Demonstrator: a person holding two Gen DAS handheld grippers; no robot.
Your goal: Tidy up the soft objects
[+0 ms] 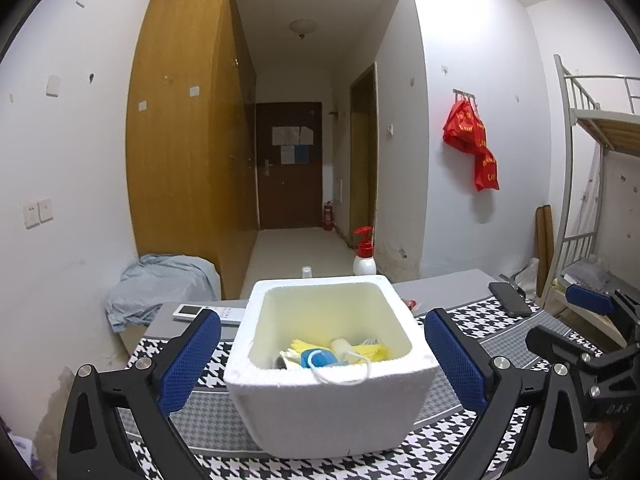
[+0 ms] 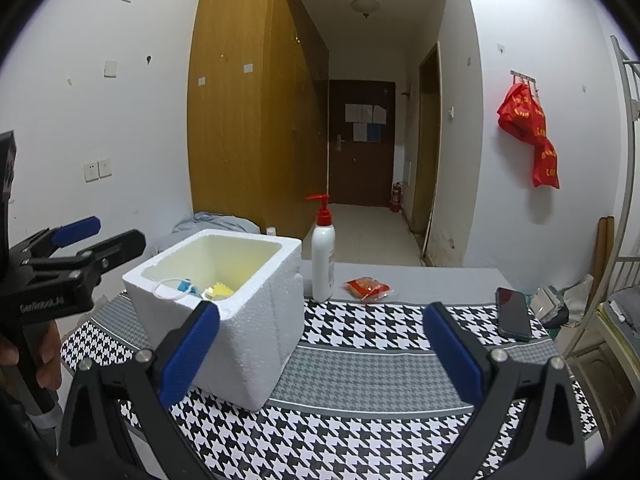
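A white foam box (image 1: pixel 332 400) stands on the houndstooth cloth (image 1: pixel 500 320). Inside lie soft items: a blue piece (image 1: pixel 318 359), yellow pieces (image 1: pixel 372 350), a white roll (image 1: pixel 342 346) and a white loop (image 1: pixel 340 374) over the rim. My left gripper (image 1: pixel 324 364) is open and empty, its blue pads either side of the box's near wall. My right gripper (image 2: pixel 320 352) is open and empty, right of the box (image 2: pixel 240 320). A red soft packet (image 2: pixel 368 288) lies on the table behind the cloth. The left gripper also shows in the right wrist view (image 2: pixel 96 240).
A white pump bottle with red top (image 2: pixel 323 264) stands behind the box. A black phone (image 2: pixel 514 318) lies at the cloth's right edge. A white remote (image 1: pixel 208 314) lies left of the box. A bunk bed (image 1: pixel 592 200) stands right of the table.
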